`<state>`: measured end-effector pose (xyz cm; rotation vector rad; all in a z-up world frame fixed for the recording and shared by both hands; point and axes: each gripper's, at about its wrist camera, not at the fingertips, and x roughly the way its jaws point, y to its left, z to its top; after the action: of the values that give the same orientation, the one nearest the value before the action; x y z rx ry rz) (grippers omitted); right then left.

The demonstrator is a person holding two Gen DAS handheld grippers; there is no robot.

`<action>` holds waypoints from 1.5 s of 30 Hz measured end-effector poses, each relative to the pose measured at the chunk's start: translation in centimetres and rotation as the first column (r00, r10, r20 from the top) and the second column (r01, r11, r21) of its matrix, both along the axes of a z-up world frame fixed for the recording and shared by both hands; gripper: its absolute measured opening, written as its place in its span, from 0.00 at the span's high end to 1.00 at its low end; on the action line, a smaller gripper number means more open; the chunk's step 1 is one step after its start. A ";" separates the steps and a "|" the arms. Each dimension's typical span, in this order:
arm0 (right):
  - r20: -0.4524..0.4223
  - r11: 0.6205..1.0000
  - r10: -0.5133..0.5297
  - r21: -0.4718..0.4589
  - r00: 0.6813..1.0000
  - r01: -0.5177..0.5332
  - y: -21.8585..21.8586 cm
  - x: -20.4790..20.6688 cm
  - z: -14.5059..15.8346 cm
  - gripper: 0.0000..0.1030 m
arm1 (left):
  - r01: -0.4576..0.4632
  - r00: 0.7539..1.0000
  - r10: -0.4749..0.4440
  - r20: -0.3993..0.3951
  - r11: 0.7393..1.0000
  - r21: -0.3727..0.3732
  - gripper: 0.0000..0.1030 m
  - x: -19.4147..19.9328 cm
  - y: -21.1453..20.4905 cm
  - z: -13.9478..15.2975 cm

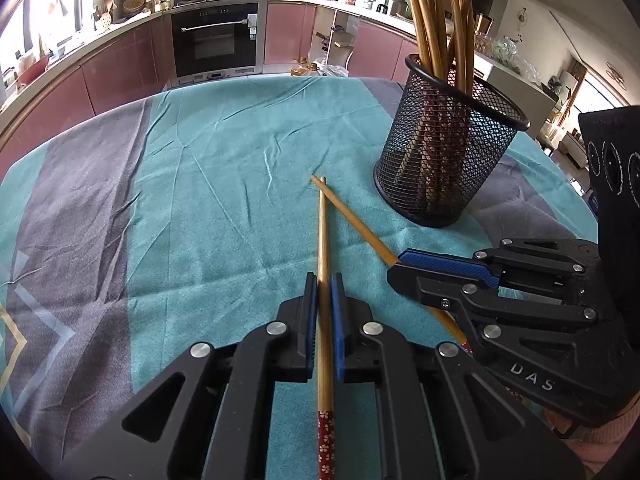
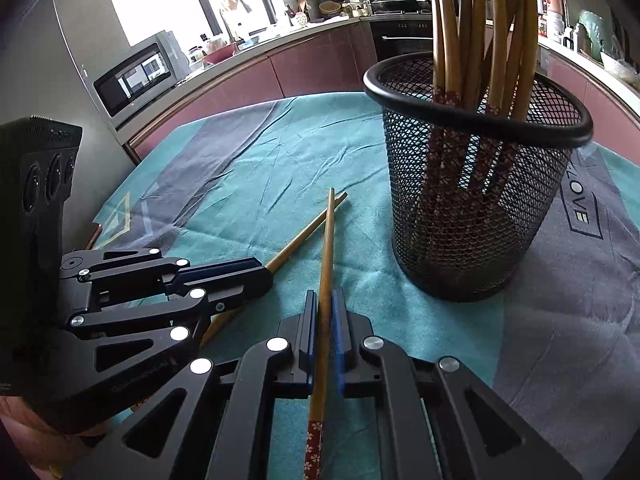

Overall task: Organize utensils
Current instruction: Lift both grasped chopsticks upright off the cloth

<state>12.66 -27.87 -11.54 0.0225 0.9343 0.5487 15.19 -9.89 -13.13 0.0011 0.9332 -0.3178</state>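
The left gripper point(image 1: 324, 280) clamps one tan bamboo chopstick point(image 1: 322, 232); beside it, the right gripper point(image 2: 325, 298) clamps a second bamboo chopstick point(image 2: 328, 240). Their tips cross over the wrinkled teal tablecloth point(image 1: 224, 200). Farther right stands a black wire-mesh cup point(image 2: 472, 216) bristling with upright bamboo chopsticks point(image 2: 476, 32).

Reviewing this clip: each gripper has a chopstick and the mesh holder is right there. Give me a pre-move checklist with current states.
1. Left gripper shut on left chopstick: ok.
2. Right gripper shut on right chopstick: ok.
3. Mesh holder upright on the tablecloth: ok.
4. Room in the holder among the standing chopsticks: ok, gaps show at the rim.
5. Chopstick tips free of each other: not ok, they cross near the tips.
6. Tips lifted clear of the cloth: cannot tell.
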 end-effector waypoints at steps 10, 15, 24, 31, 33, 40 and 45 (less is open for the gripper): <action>0.040 0.998 0.012 0.062 0.999 -0.015 -0.8 -0.9 1.8 0.95 | 0.002 0.999 -0.001 0.037 0.999 -0.038 0.93 -1.1 0.7 1.8; 0.064 0.995 0.010 0.095 0.998 -0.016 -1.6 -1.5 3.1 0.95 | 0.007 0.998 -0.003 0.063 0.998 -0.060 0.93 -1.7 0.9 3.1; 0.095 0.991 0.010 0.134 0.995 -0.023 -2.4 -2.0 4.7 0.95 | 0.029 0.996 -0.020 0.088 0.994 -0.103 0.93 -2.7 0.9 4.9; 0.118 0.987 0.003 0.159 0.993 -0.022 -3.4 -2.4 5.9 0.95 | 0.039 0.994 -0.026 0.106 0.991 -0.130 0.93 -3.2 1.3 6.0; 0.126 0.987 0.002 0.162 0.992 -0.022 -3.5 -2.5 6.1 0.95 | 0.044 0.993 -0.028 0.111 0.990 -0.138 0.93 -3.4 1.2 6.1; 0.144 0.984 -0.011 0.177 0.989 -0.015 -4.0 -2.7 7.0 0.95 | 0.058 0.991 -0.037 0.126 0.985 -0.161 0.93 -4.0 1.2 6.9; 0.151 0.983 -0.015 0.183 0.988 -0.013 -4.2 -2.8 7.2 0.95 | 0.061 0.990 -0.039 0.133 0.984 -0.167 0.93 -3.9 1.1 7.2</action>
<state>9.81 -32.07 -4.29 0.1457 0.7327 0.6262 11.27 -8.78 -5.89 -0.1112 0.7765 -0.4388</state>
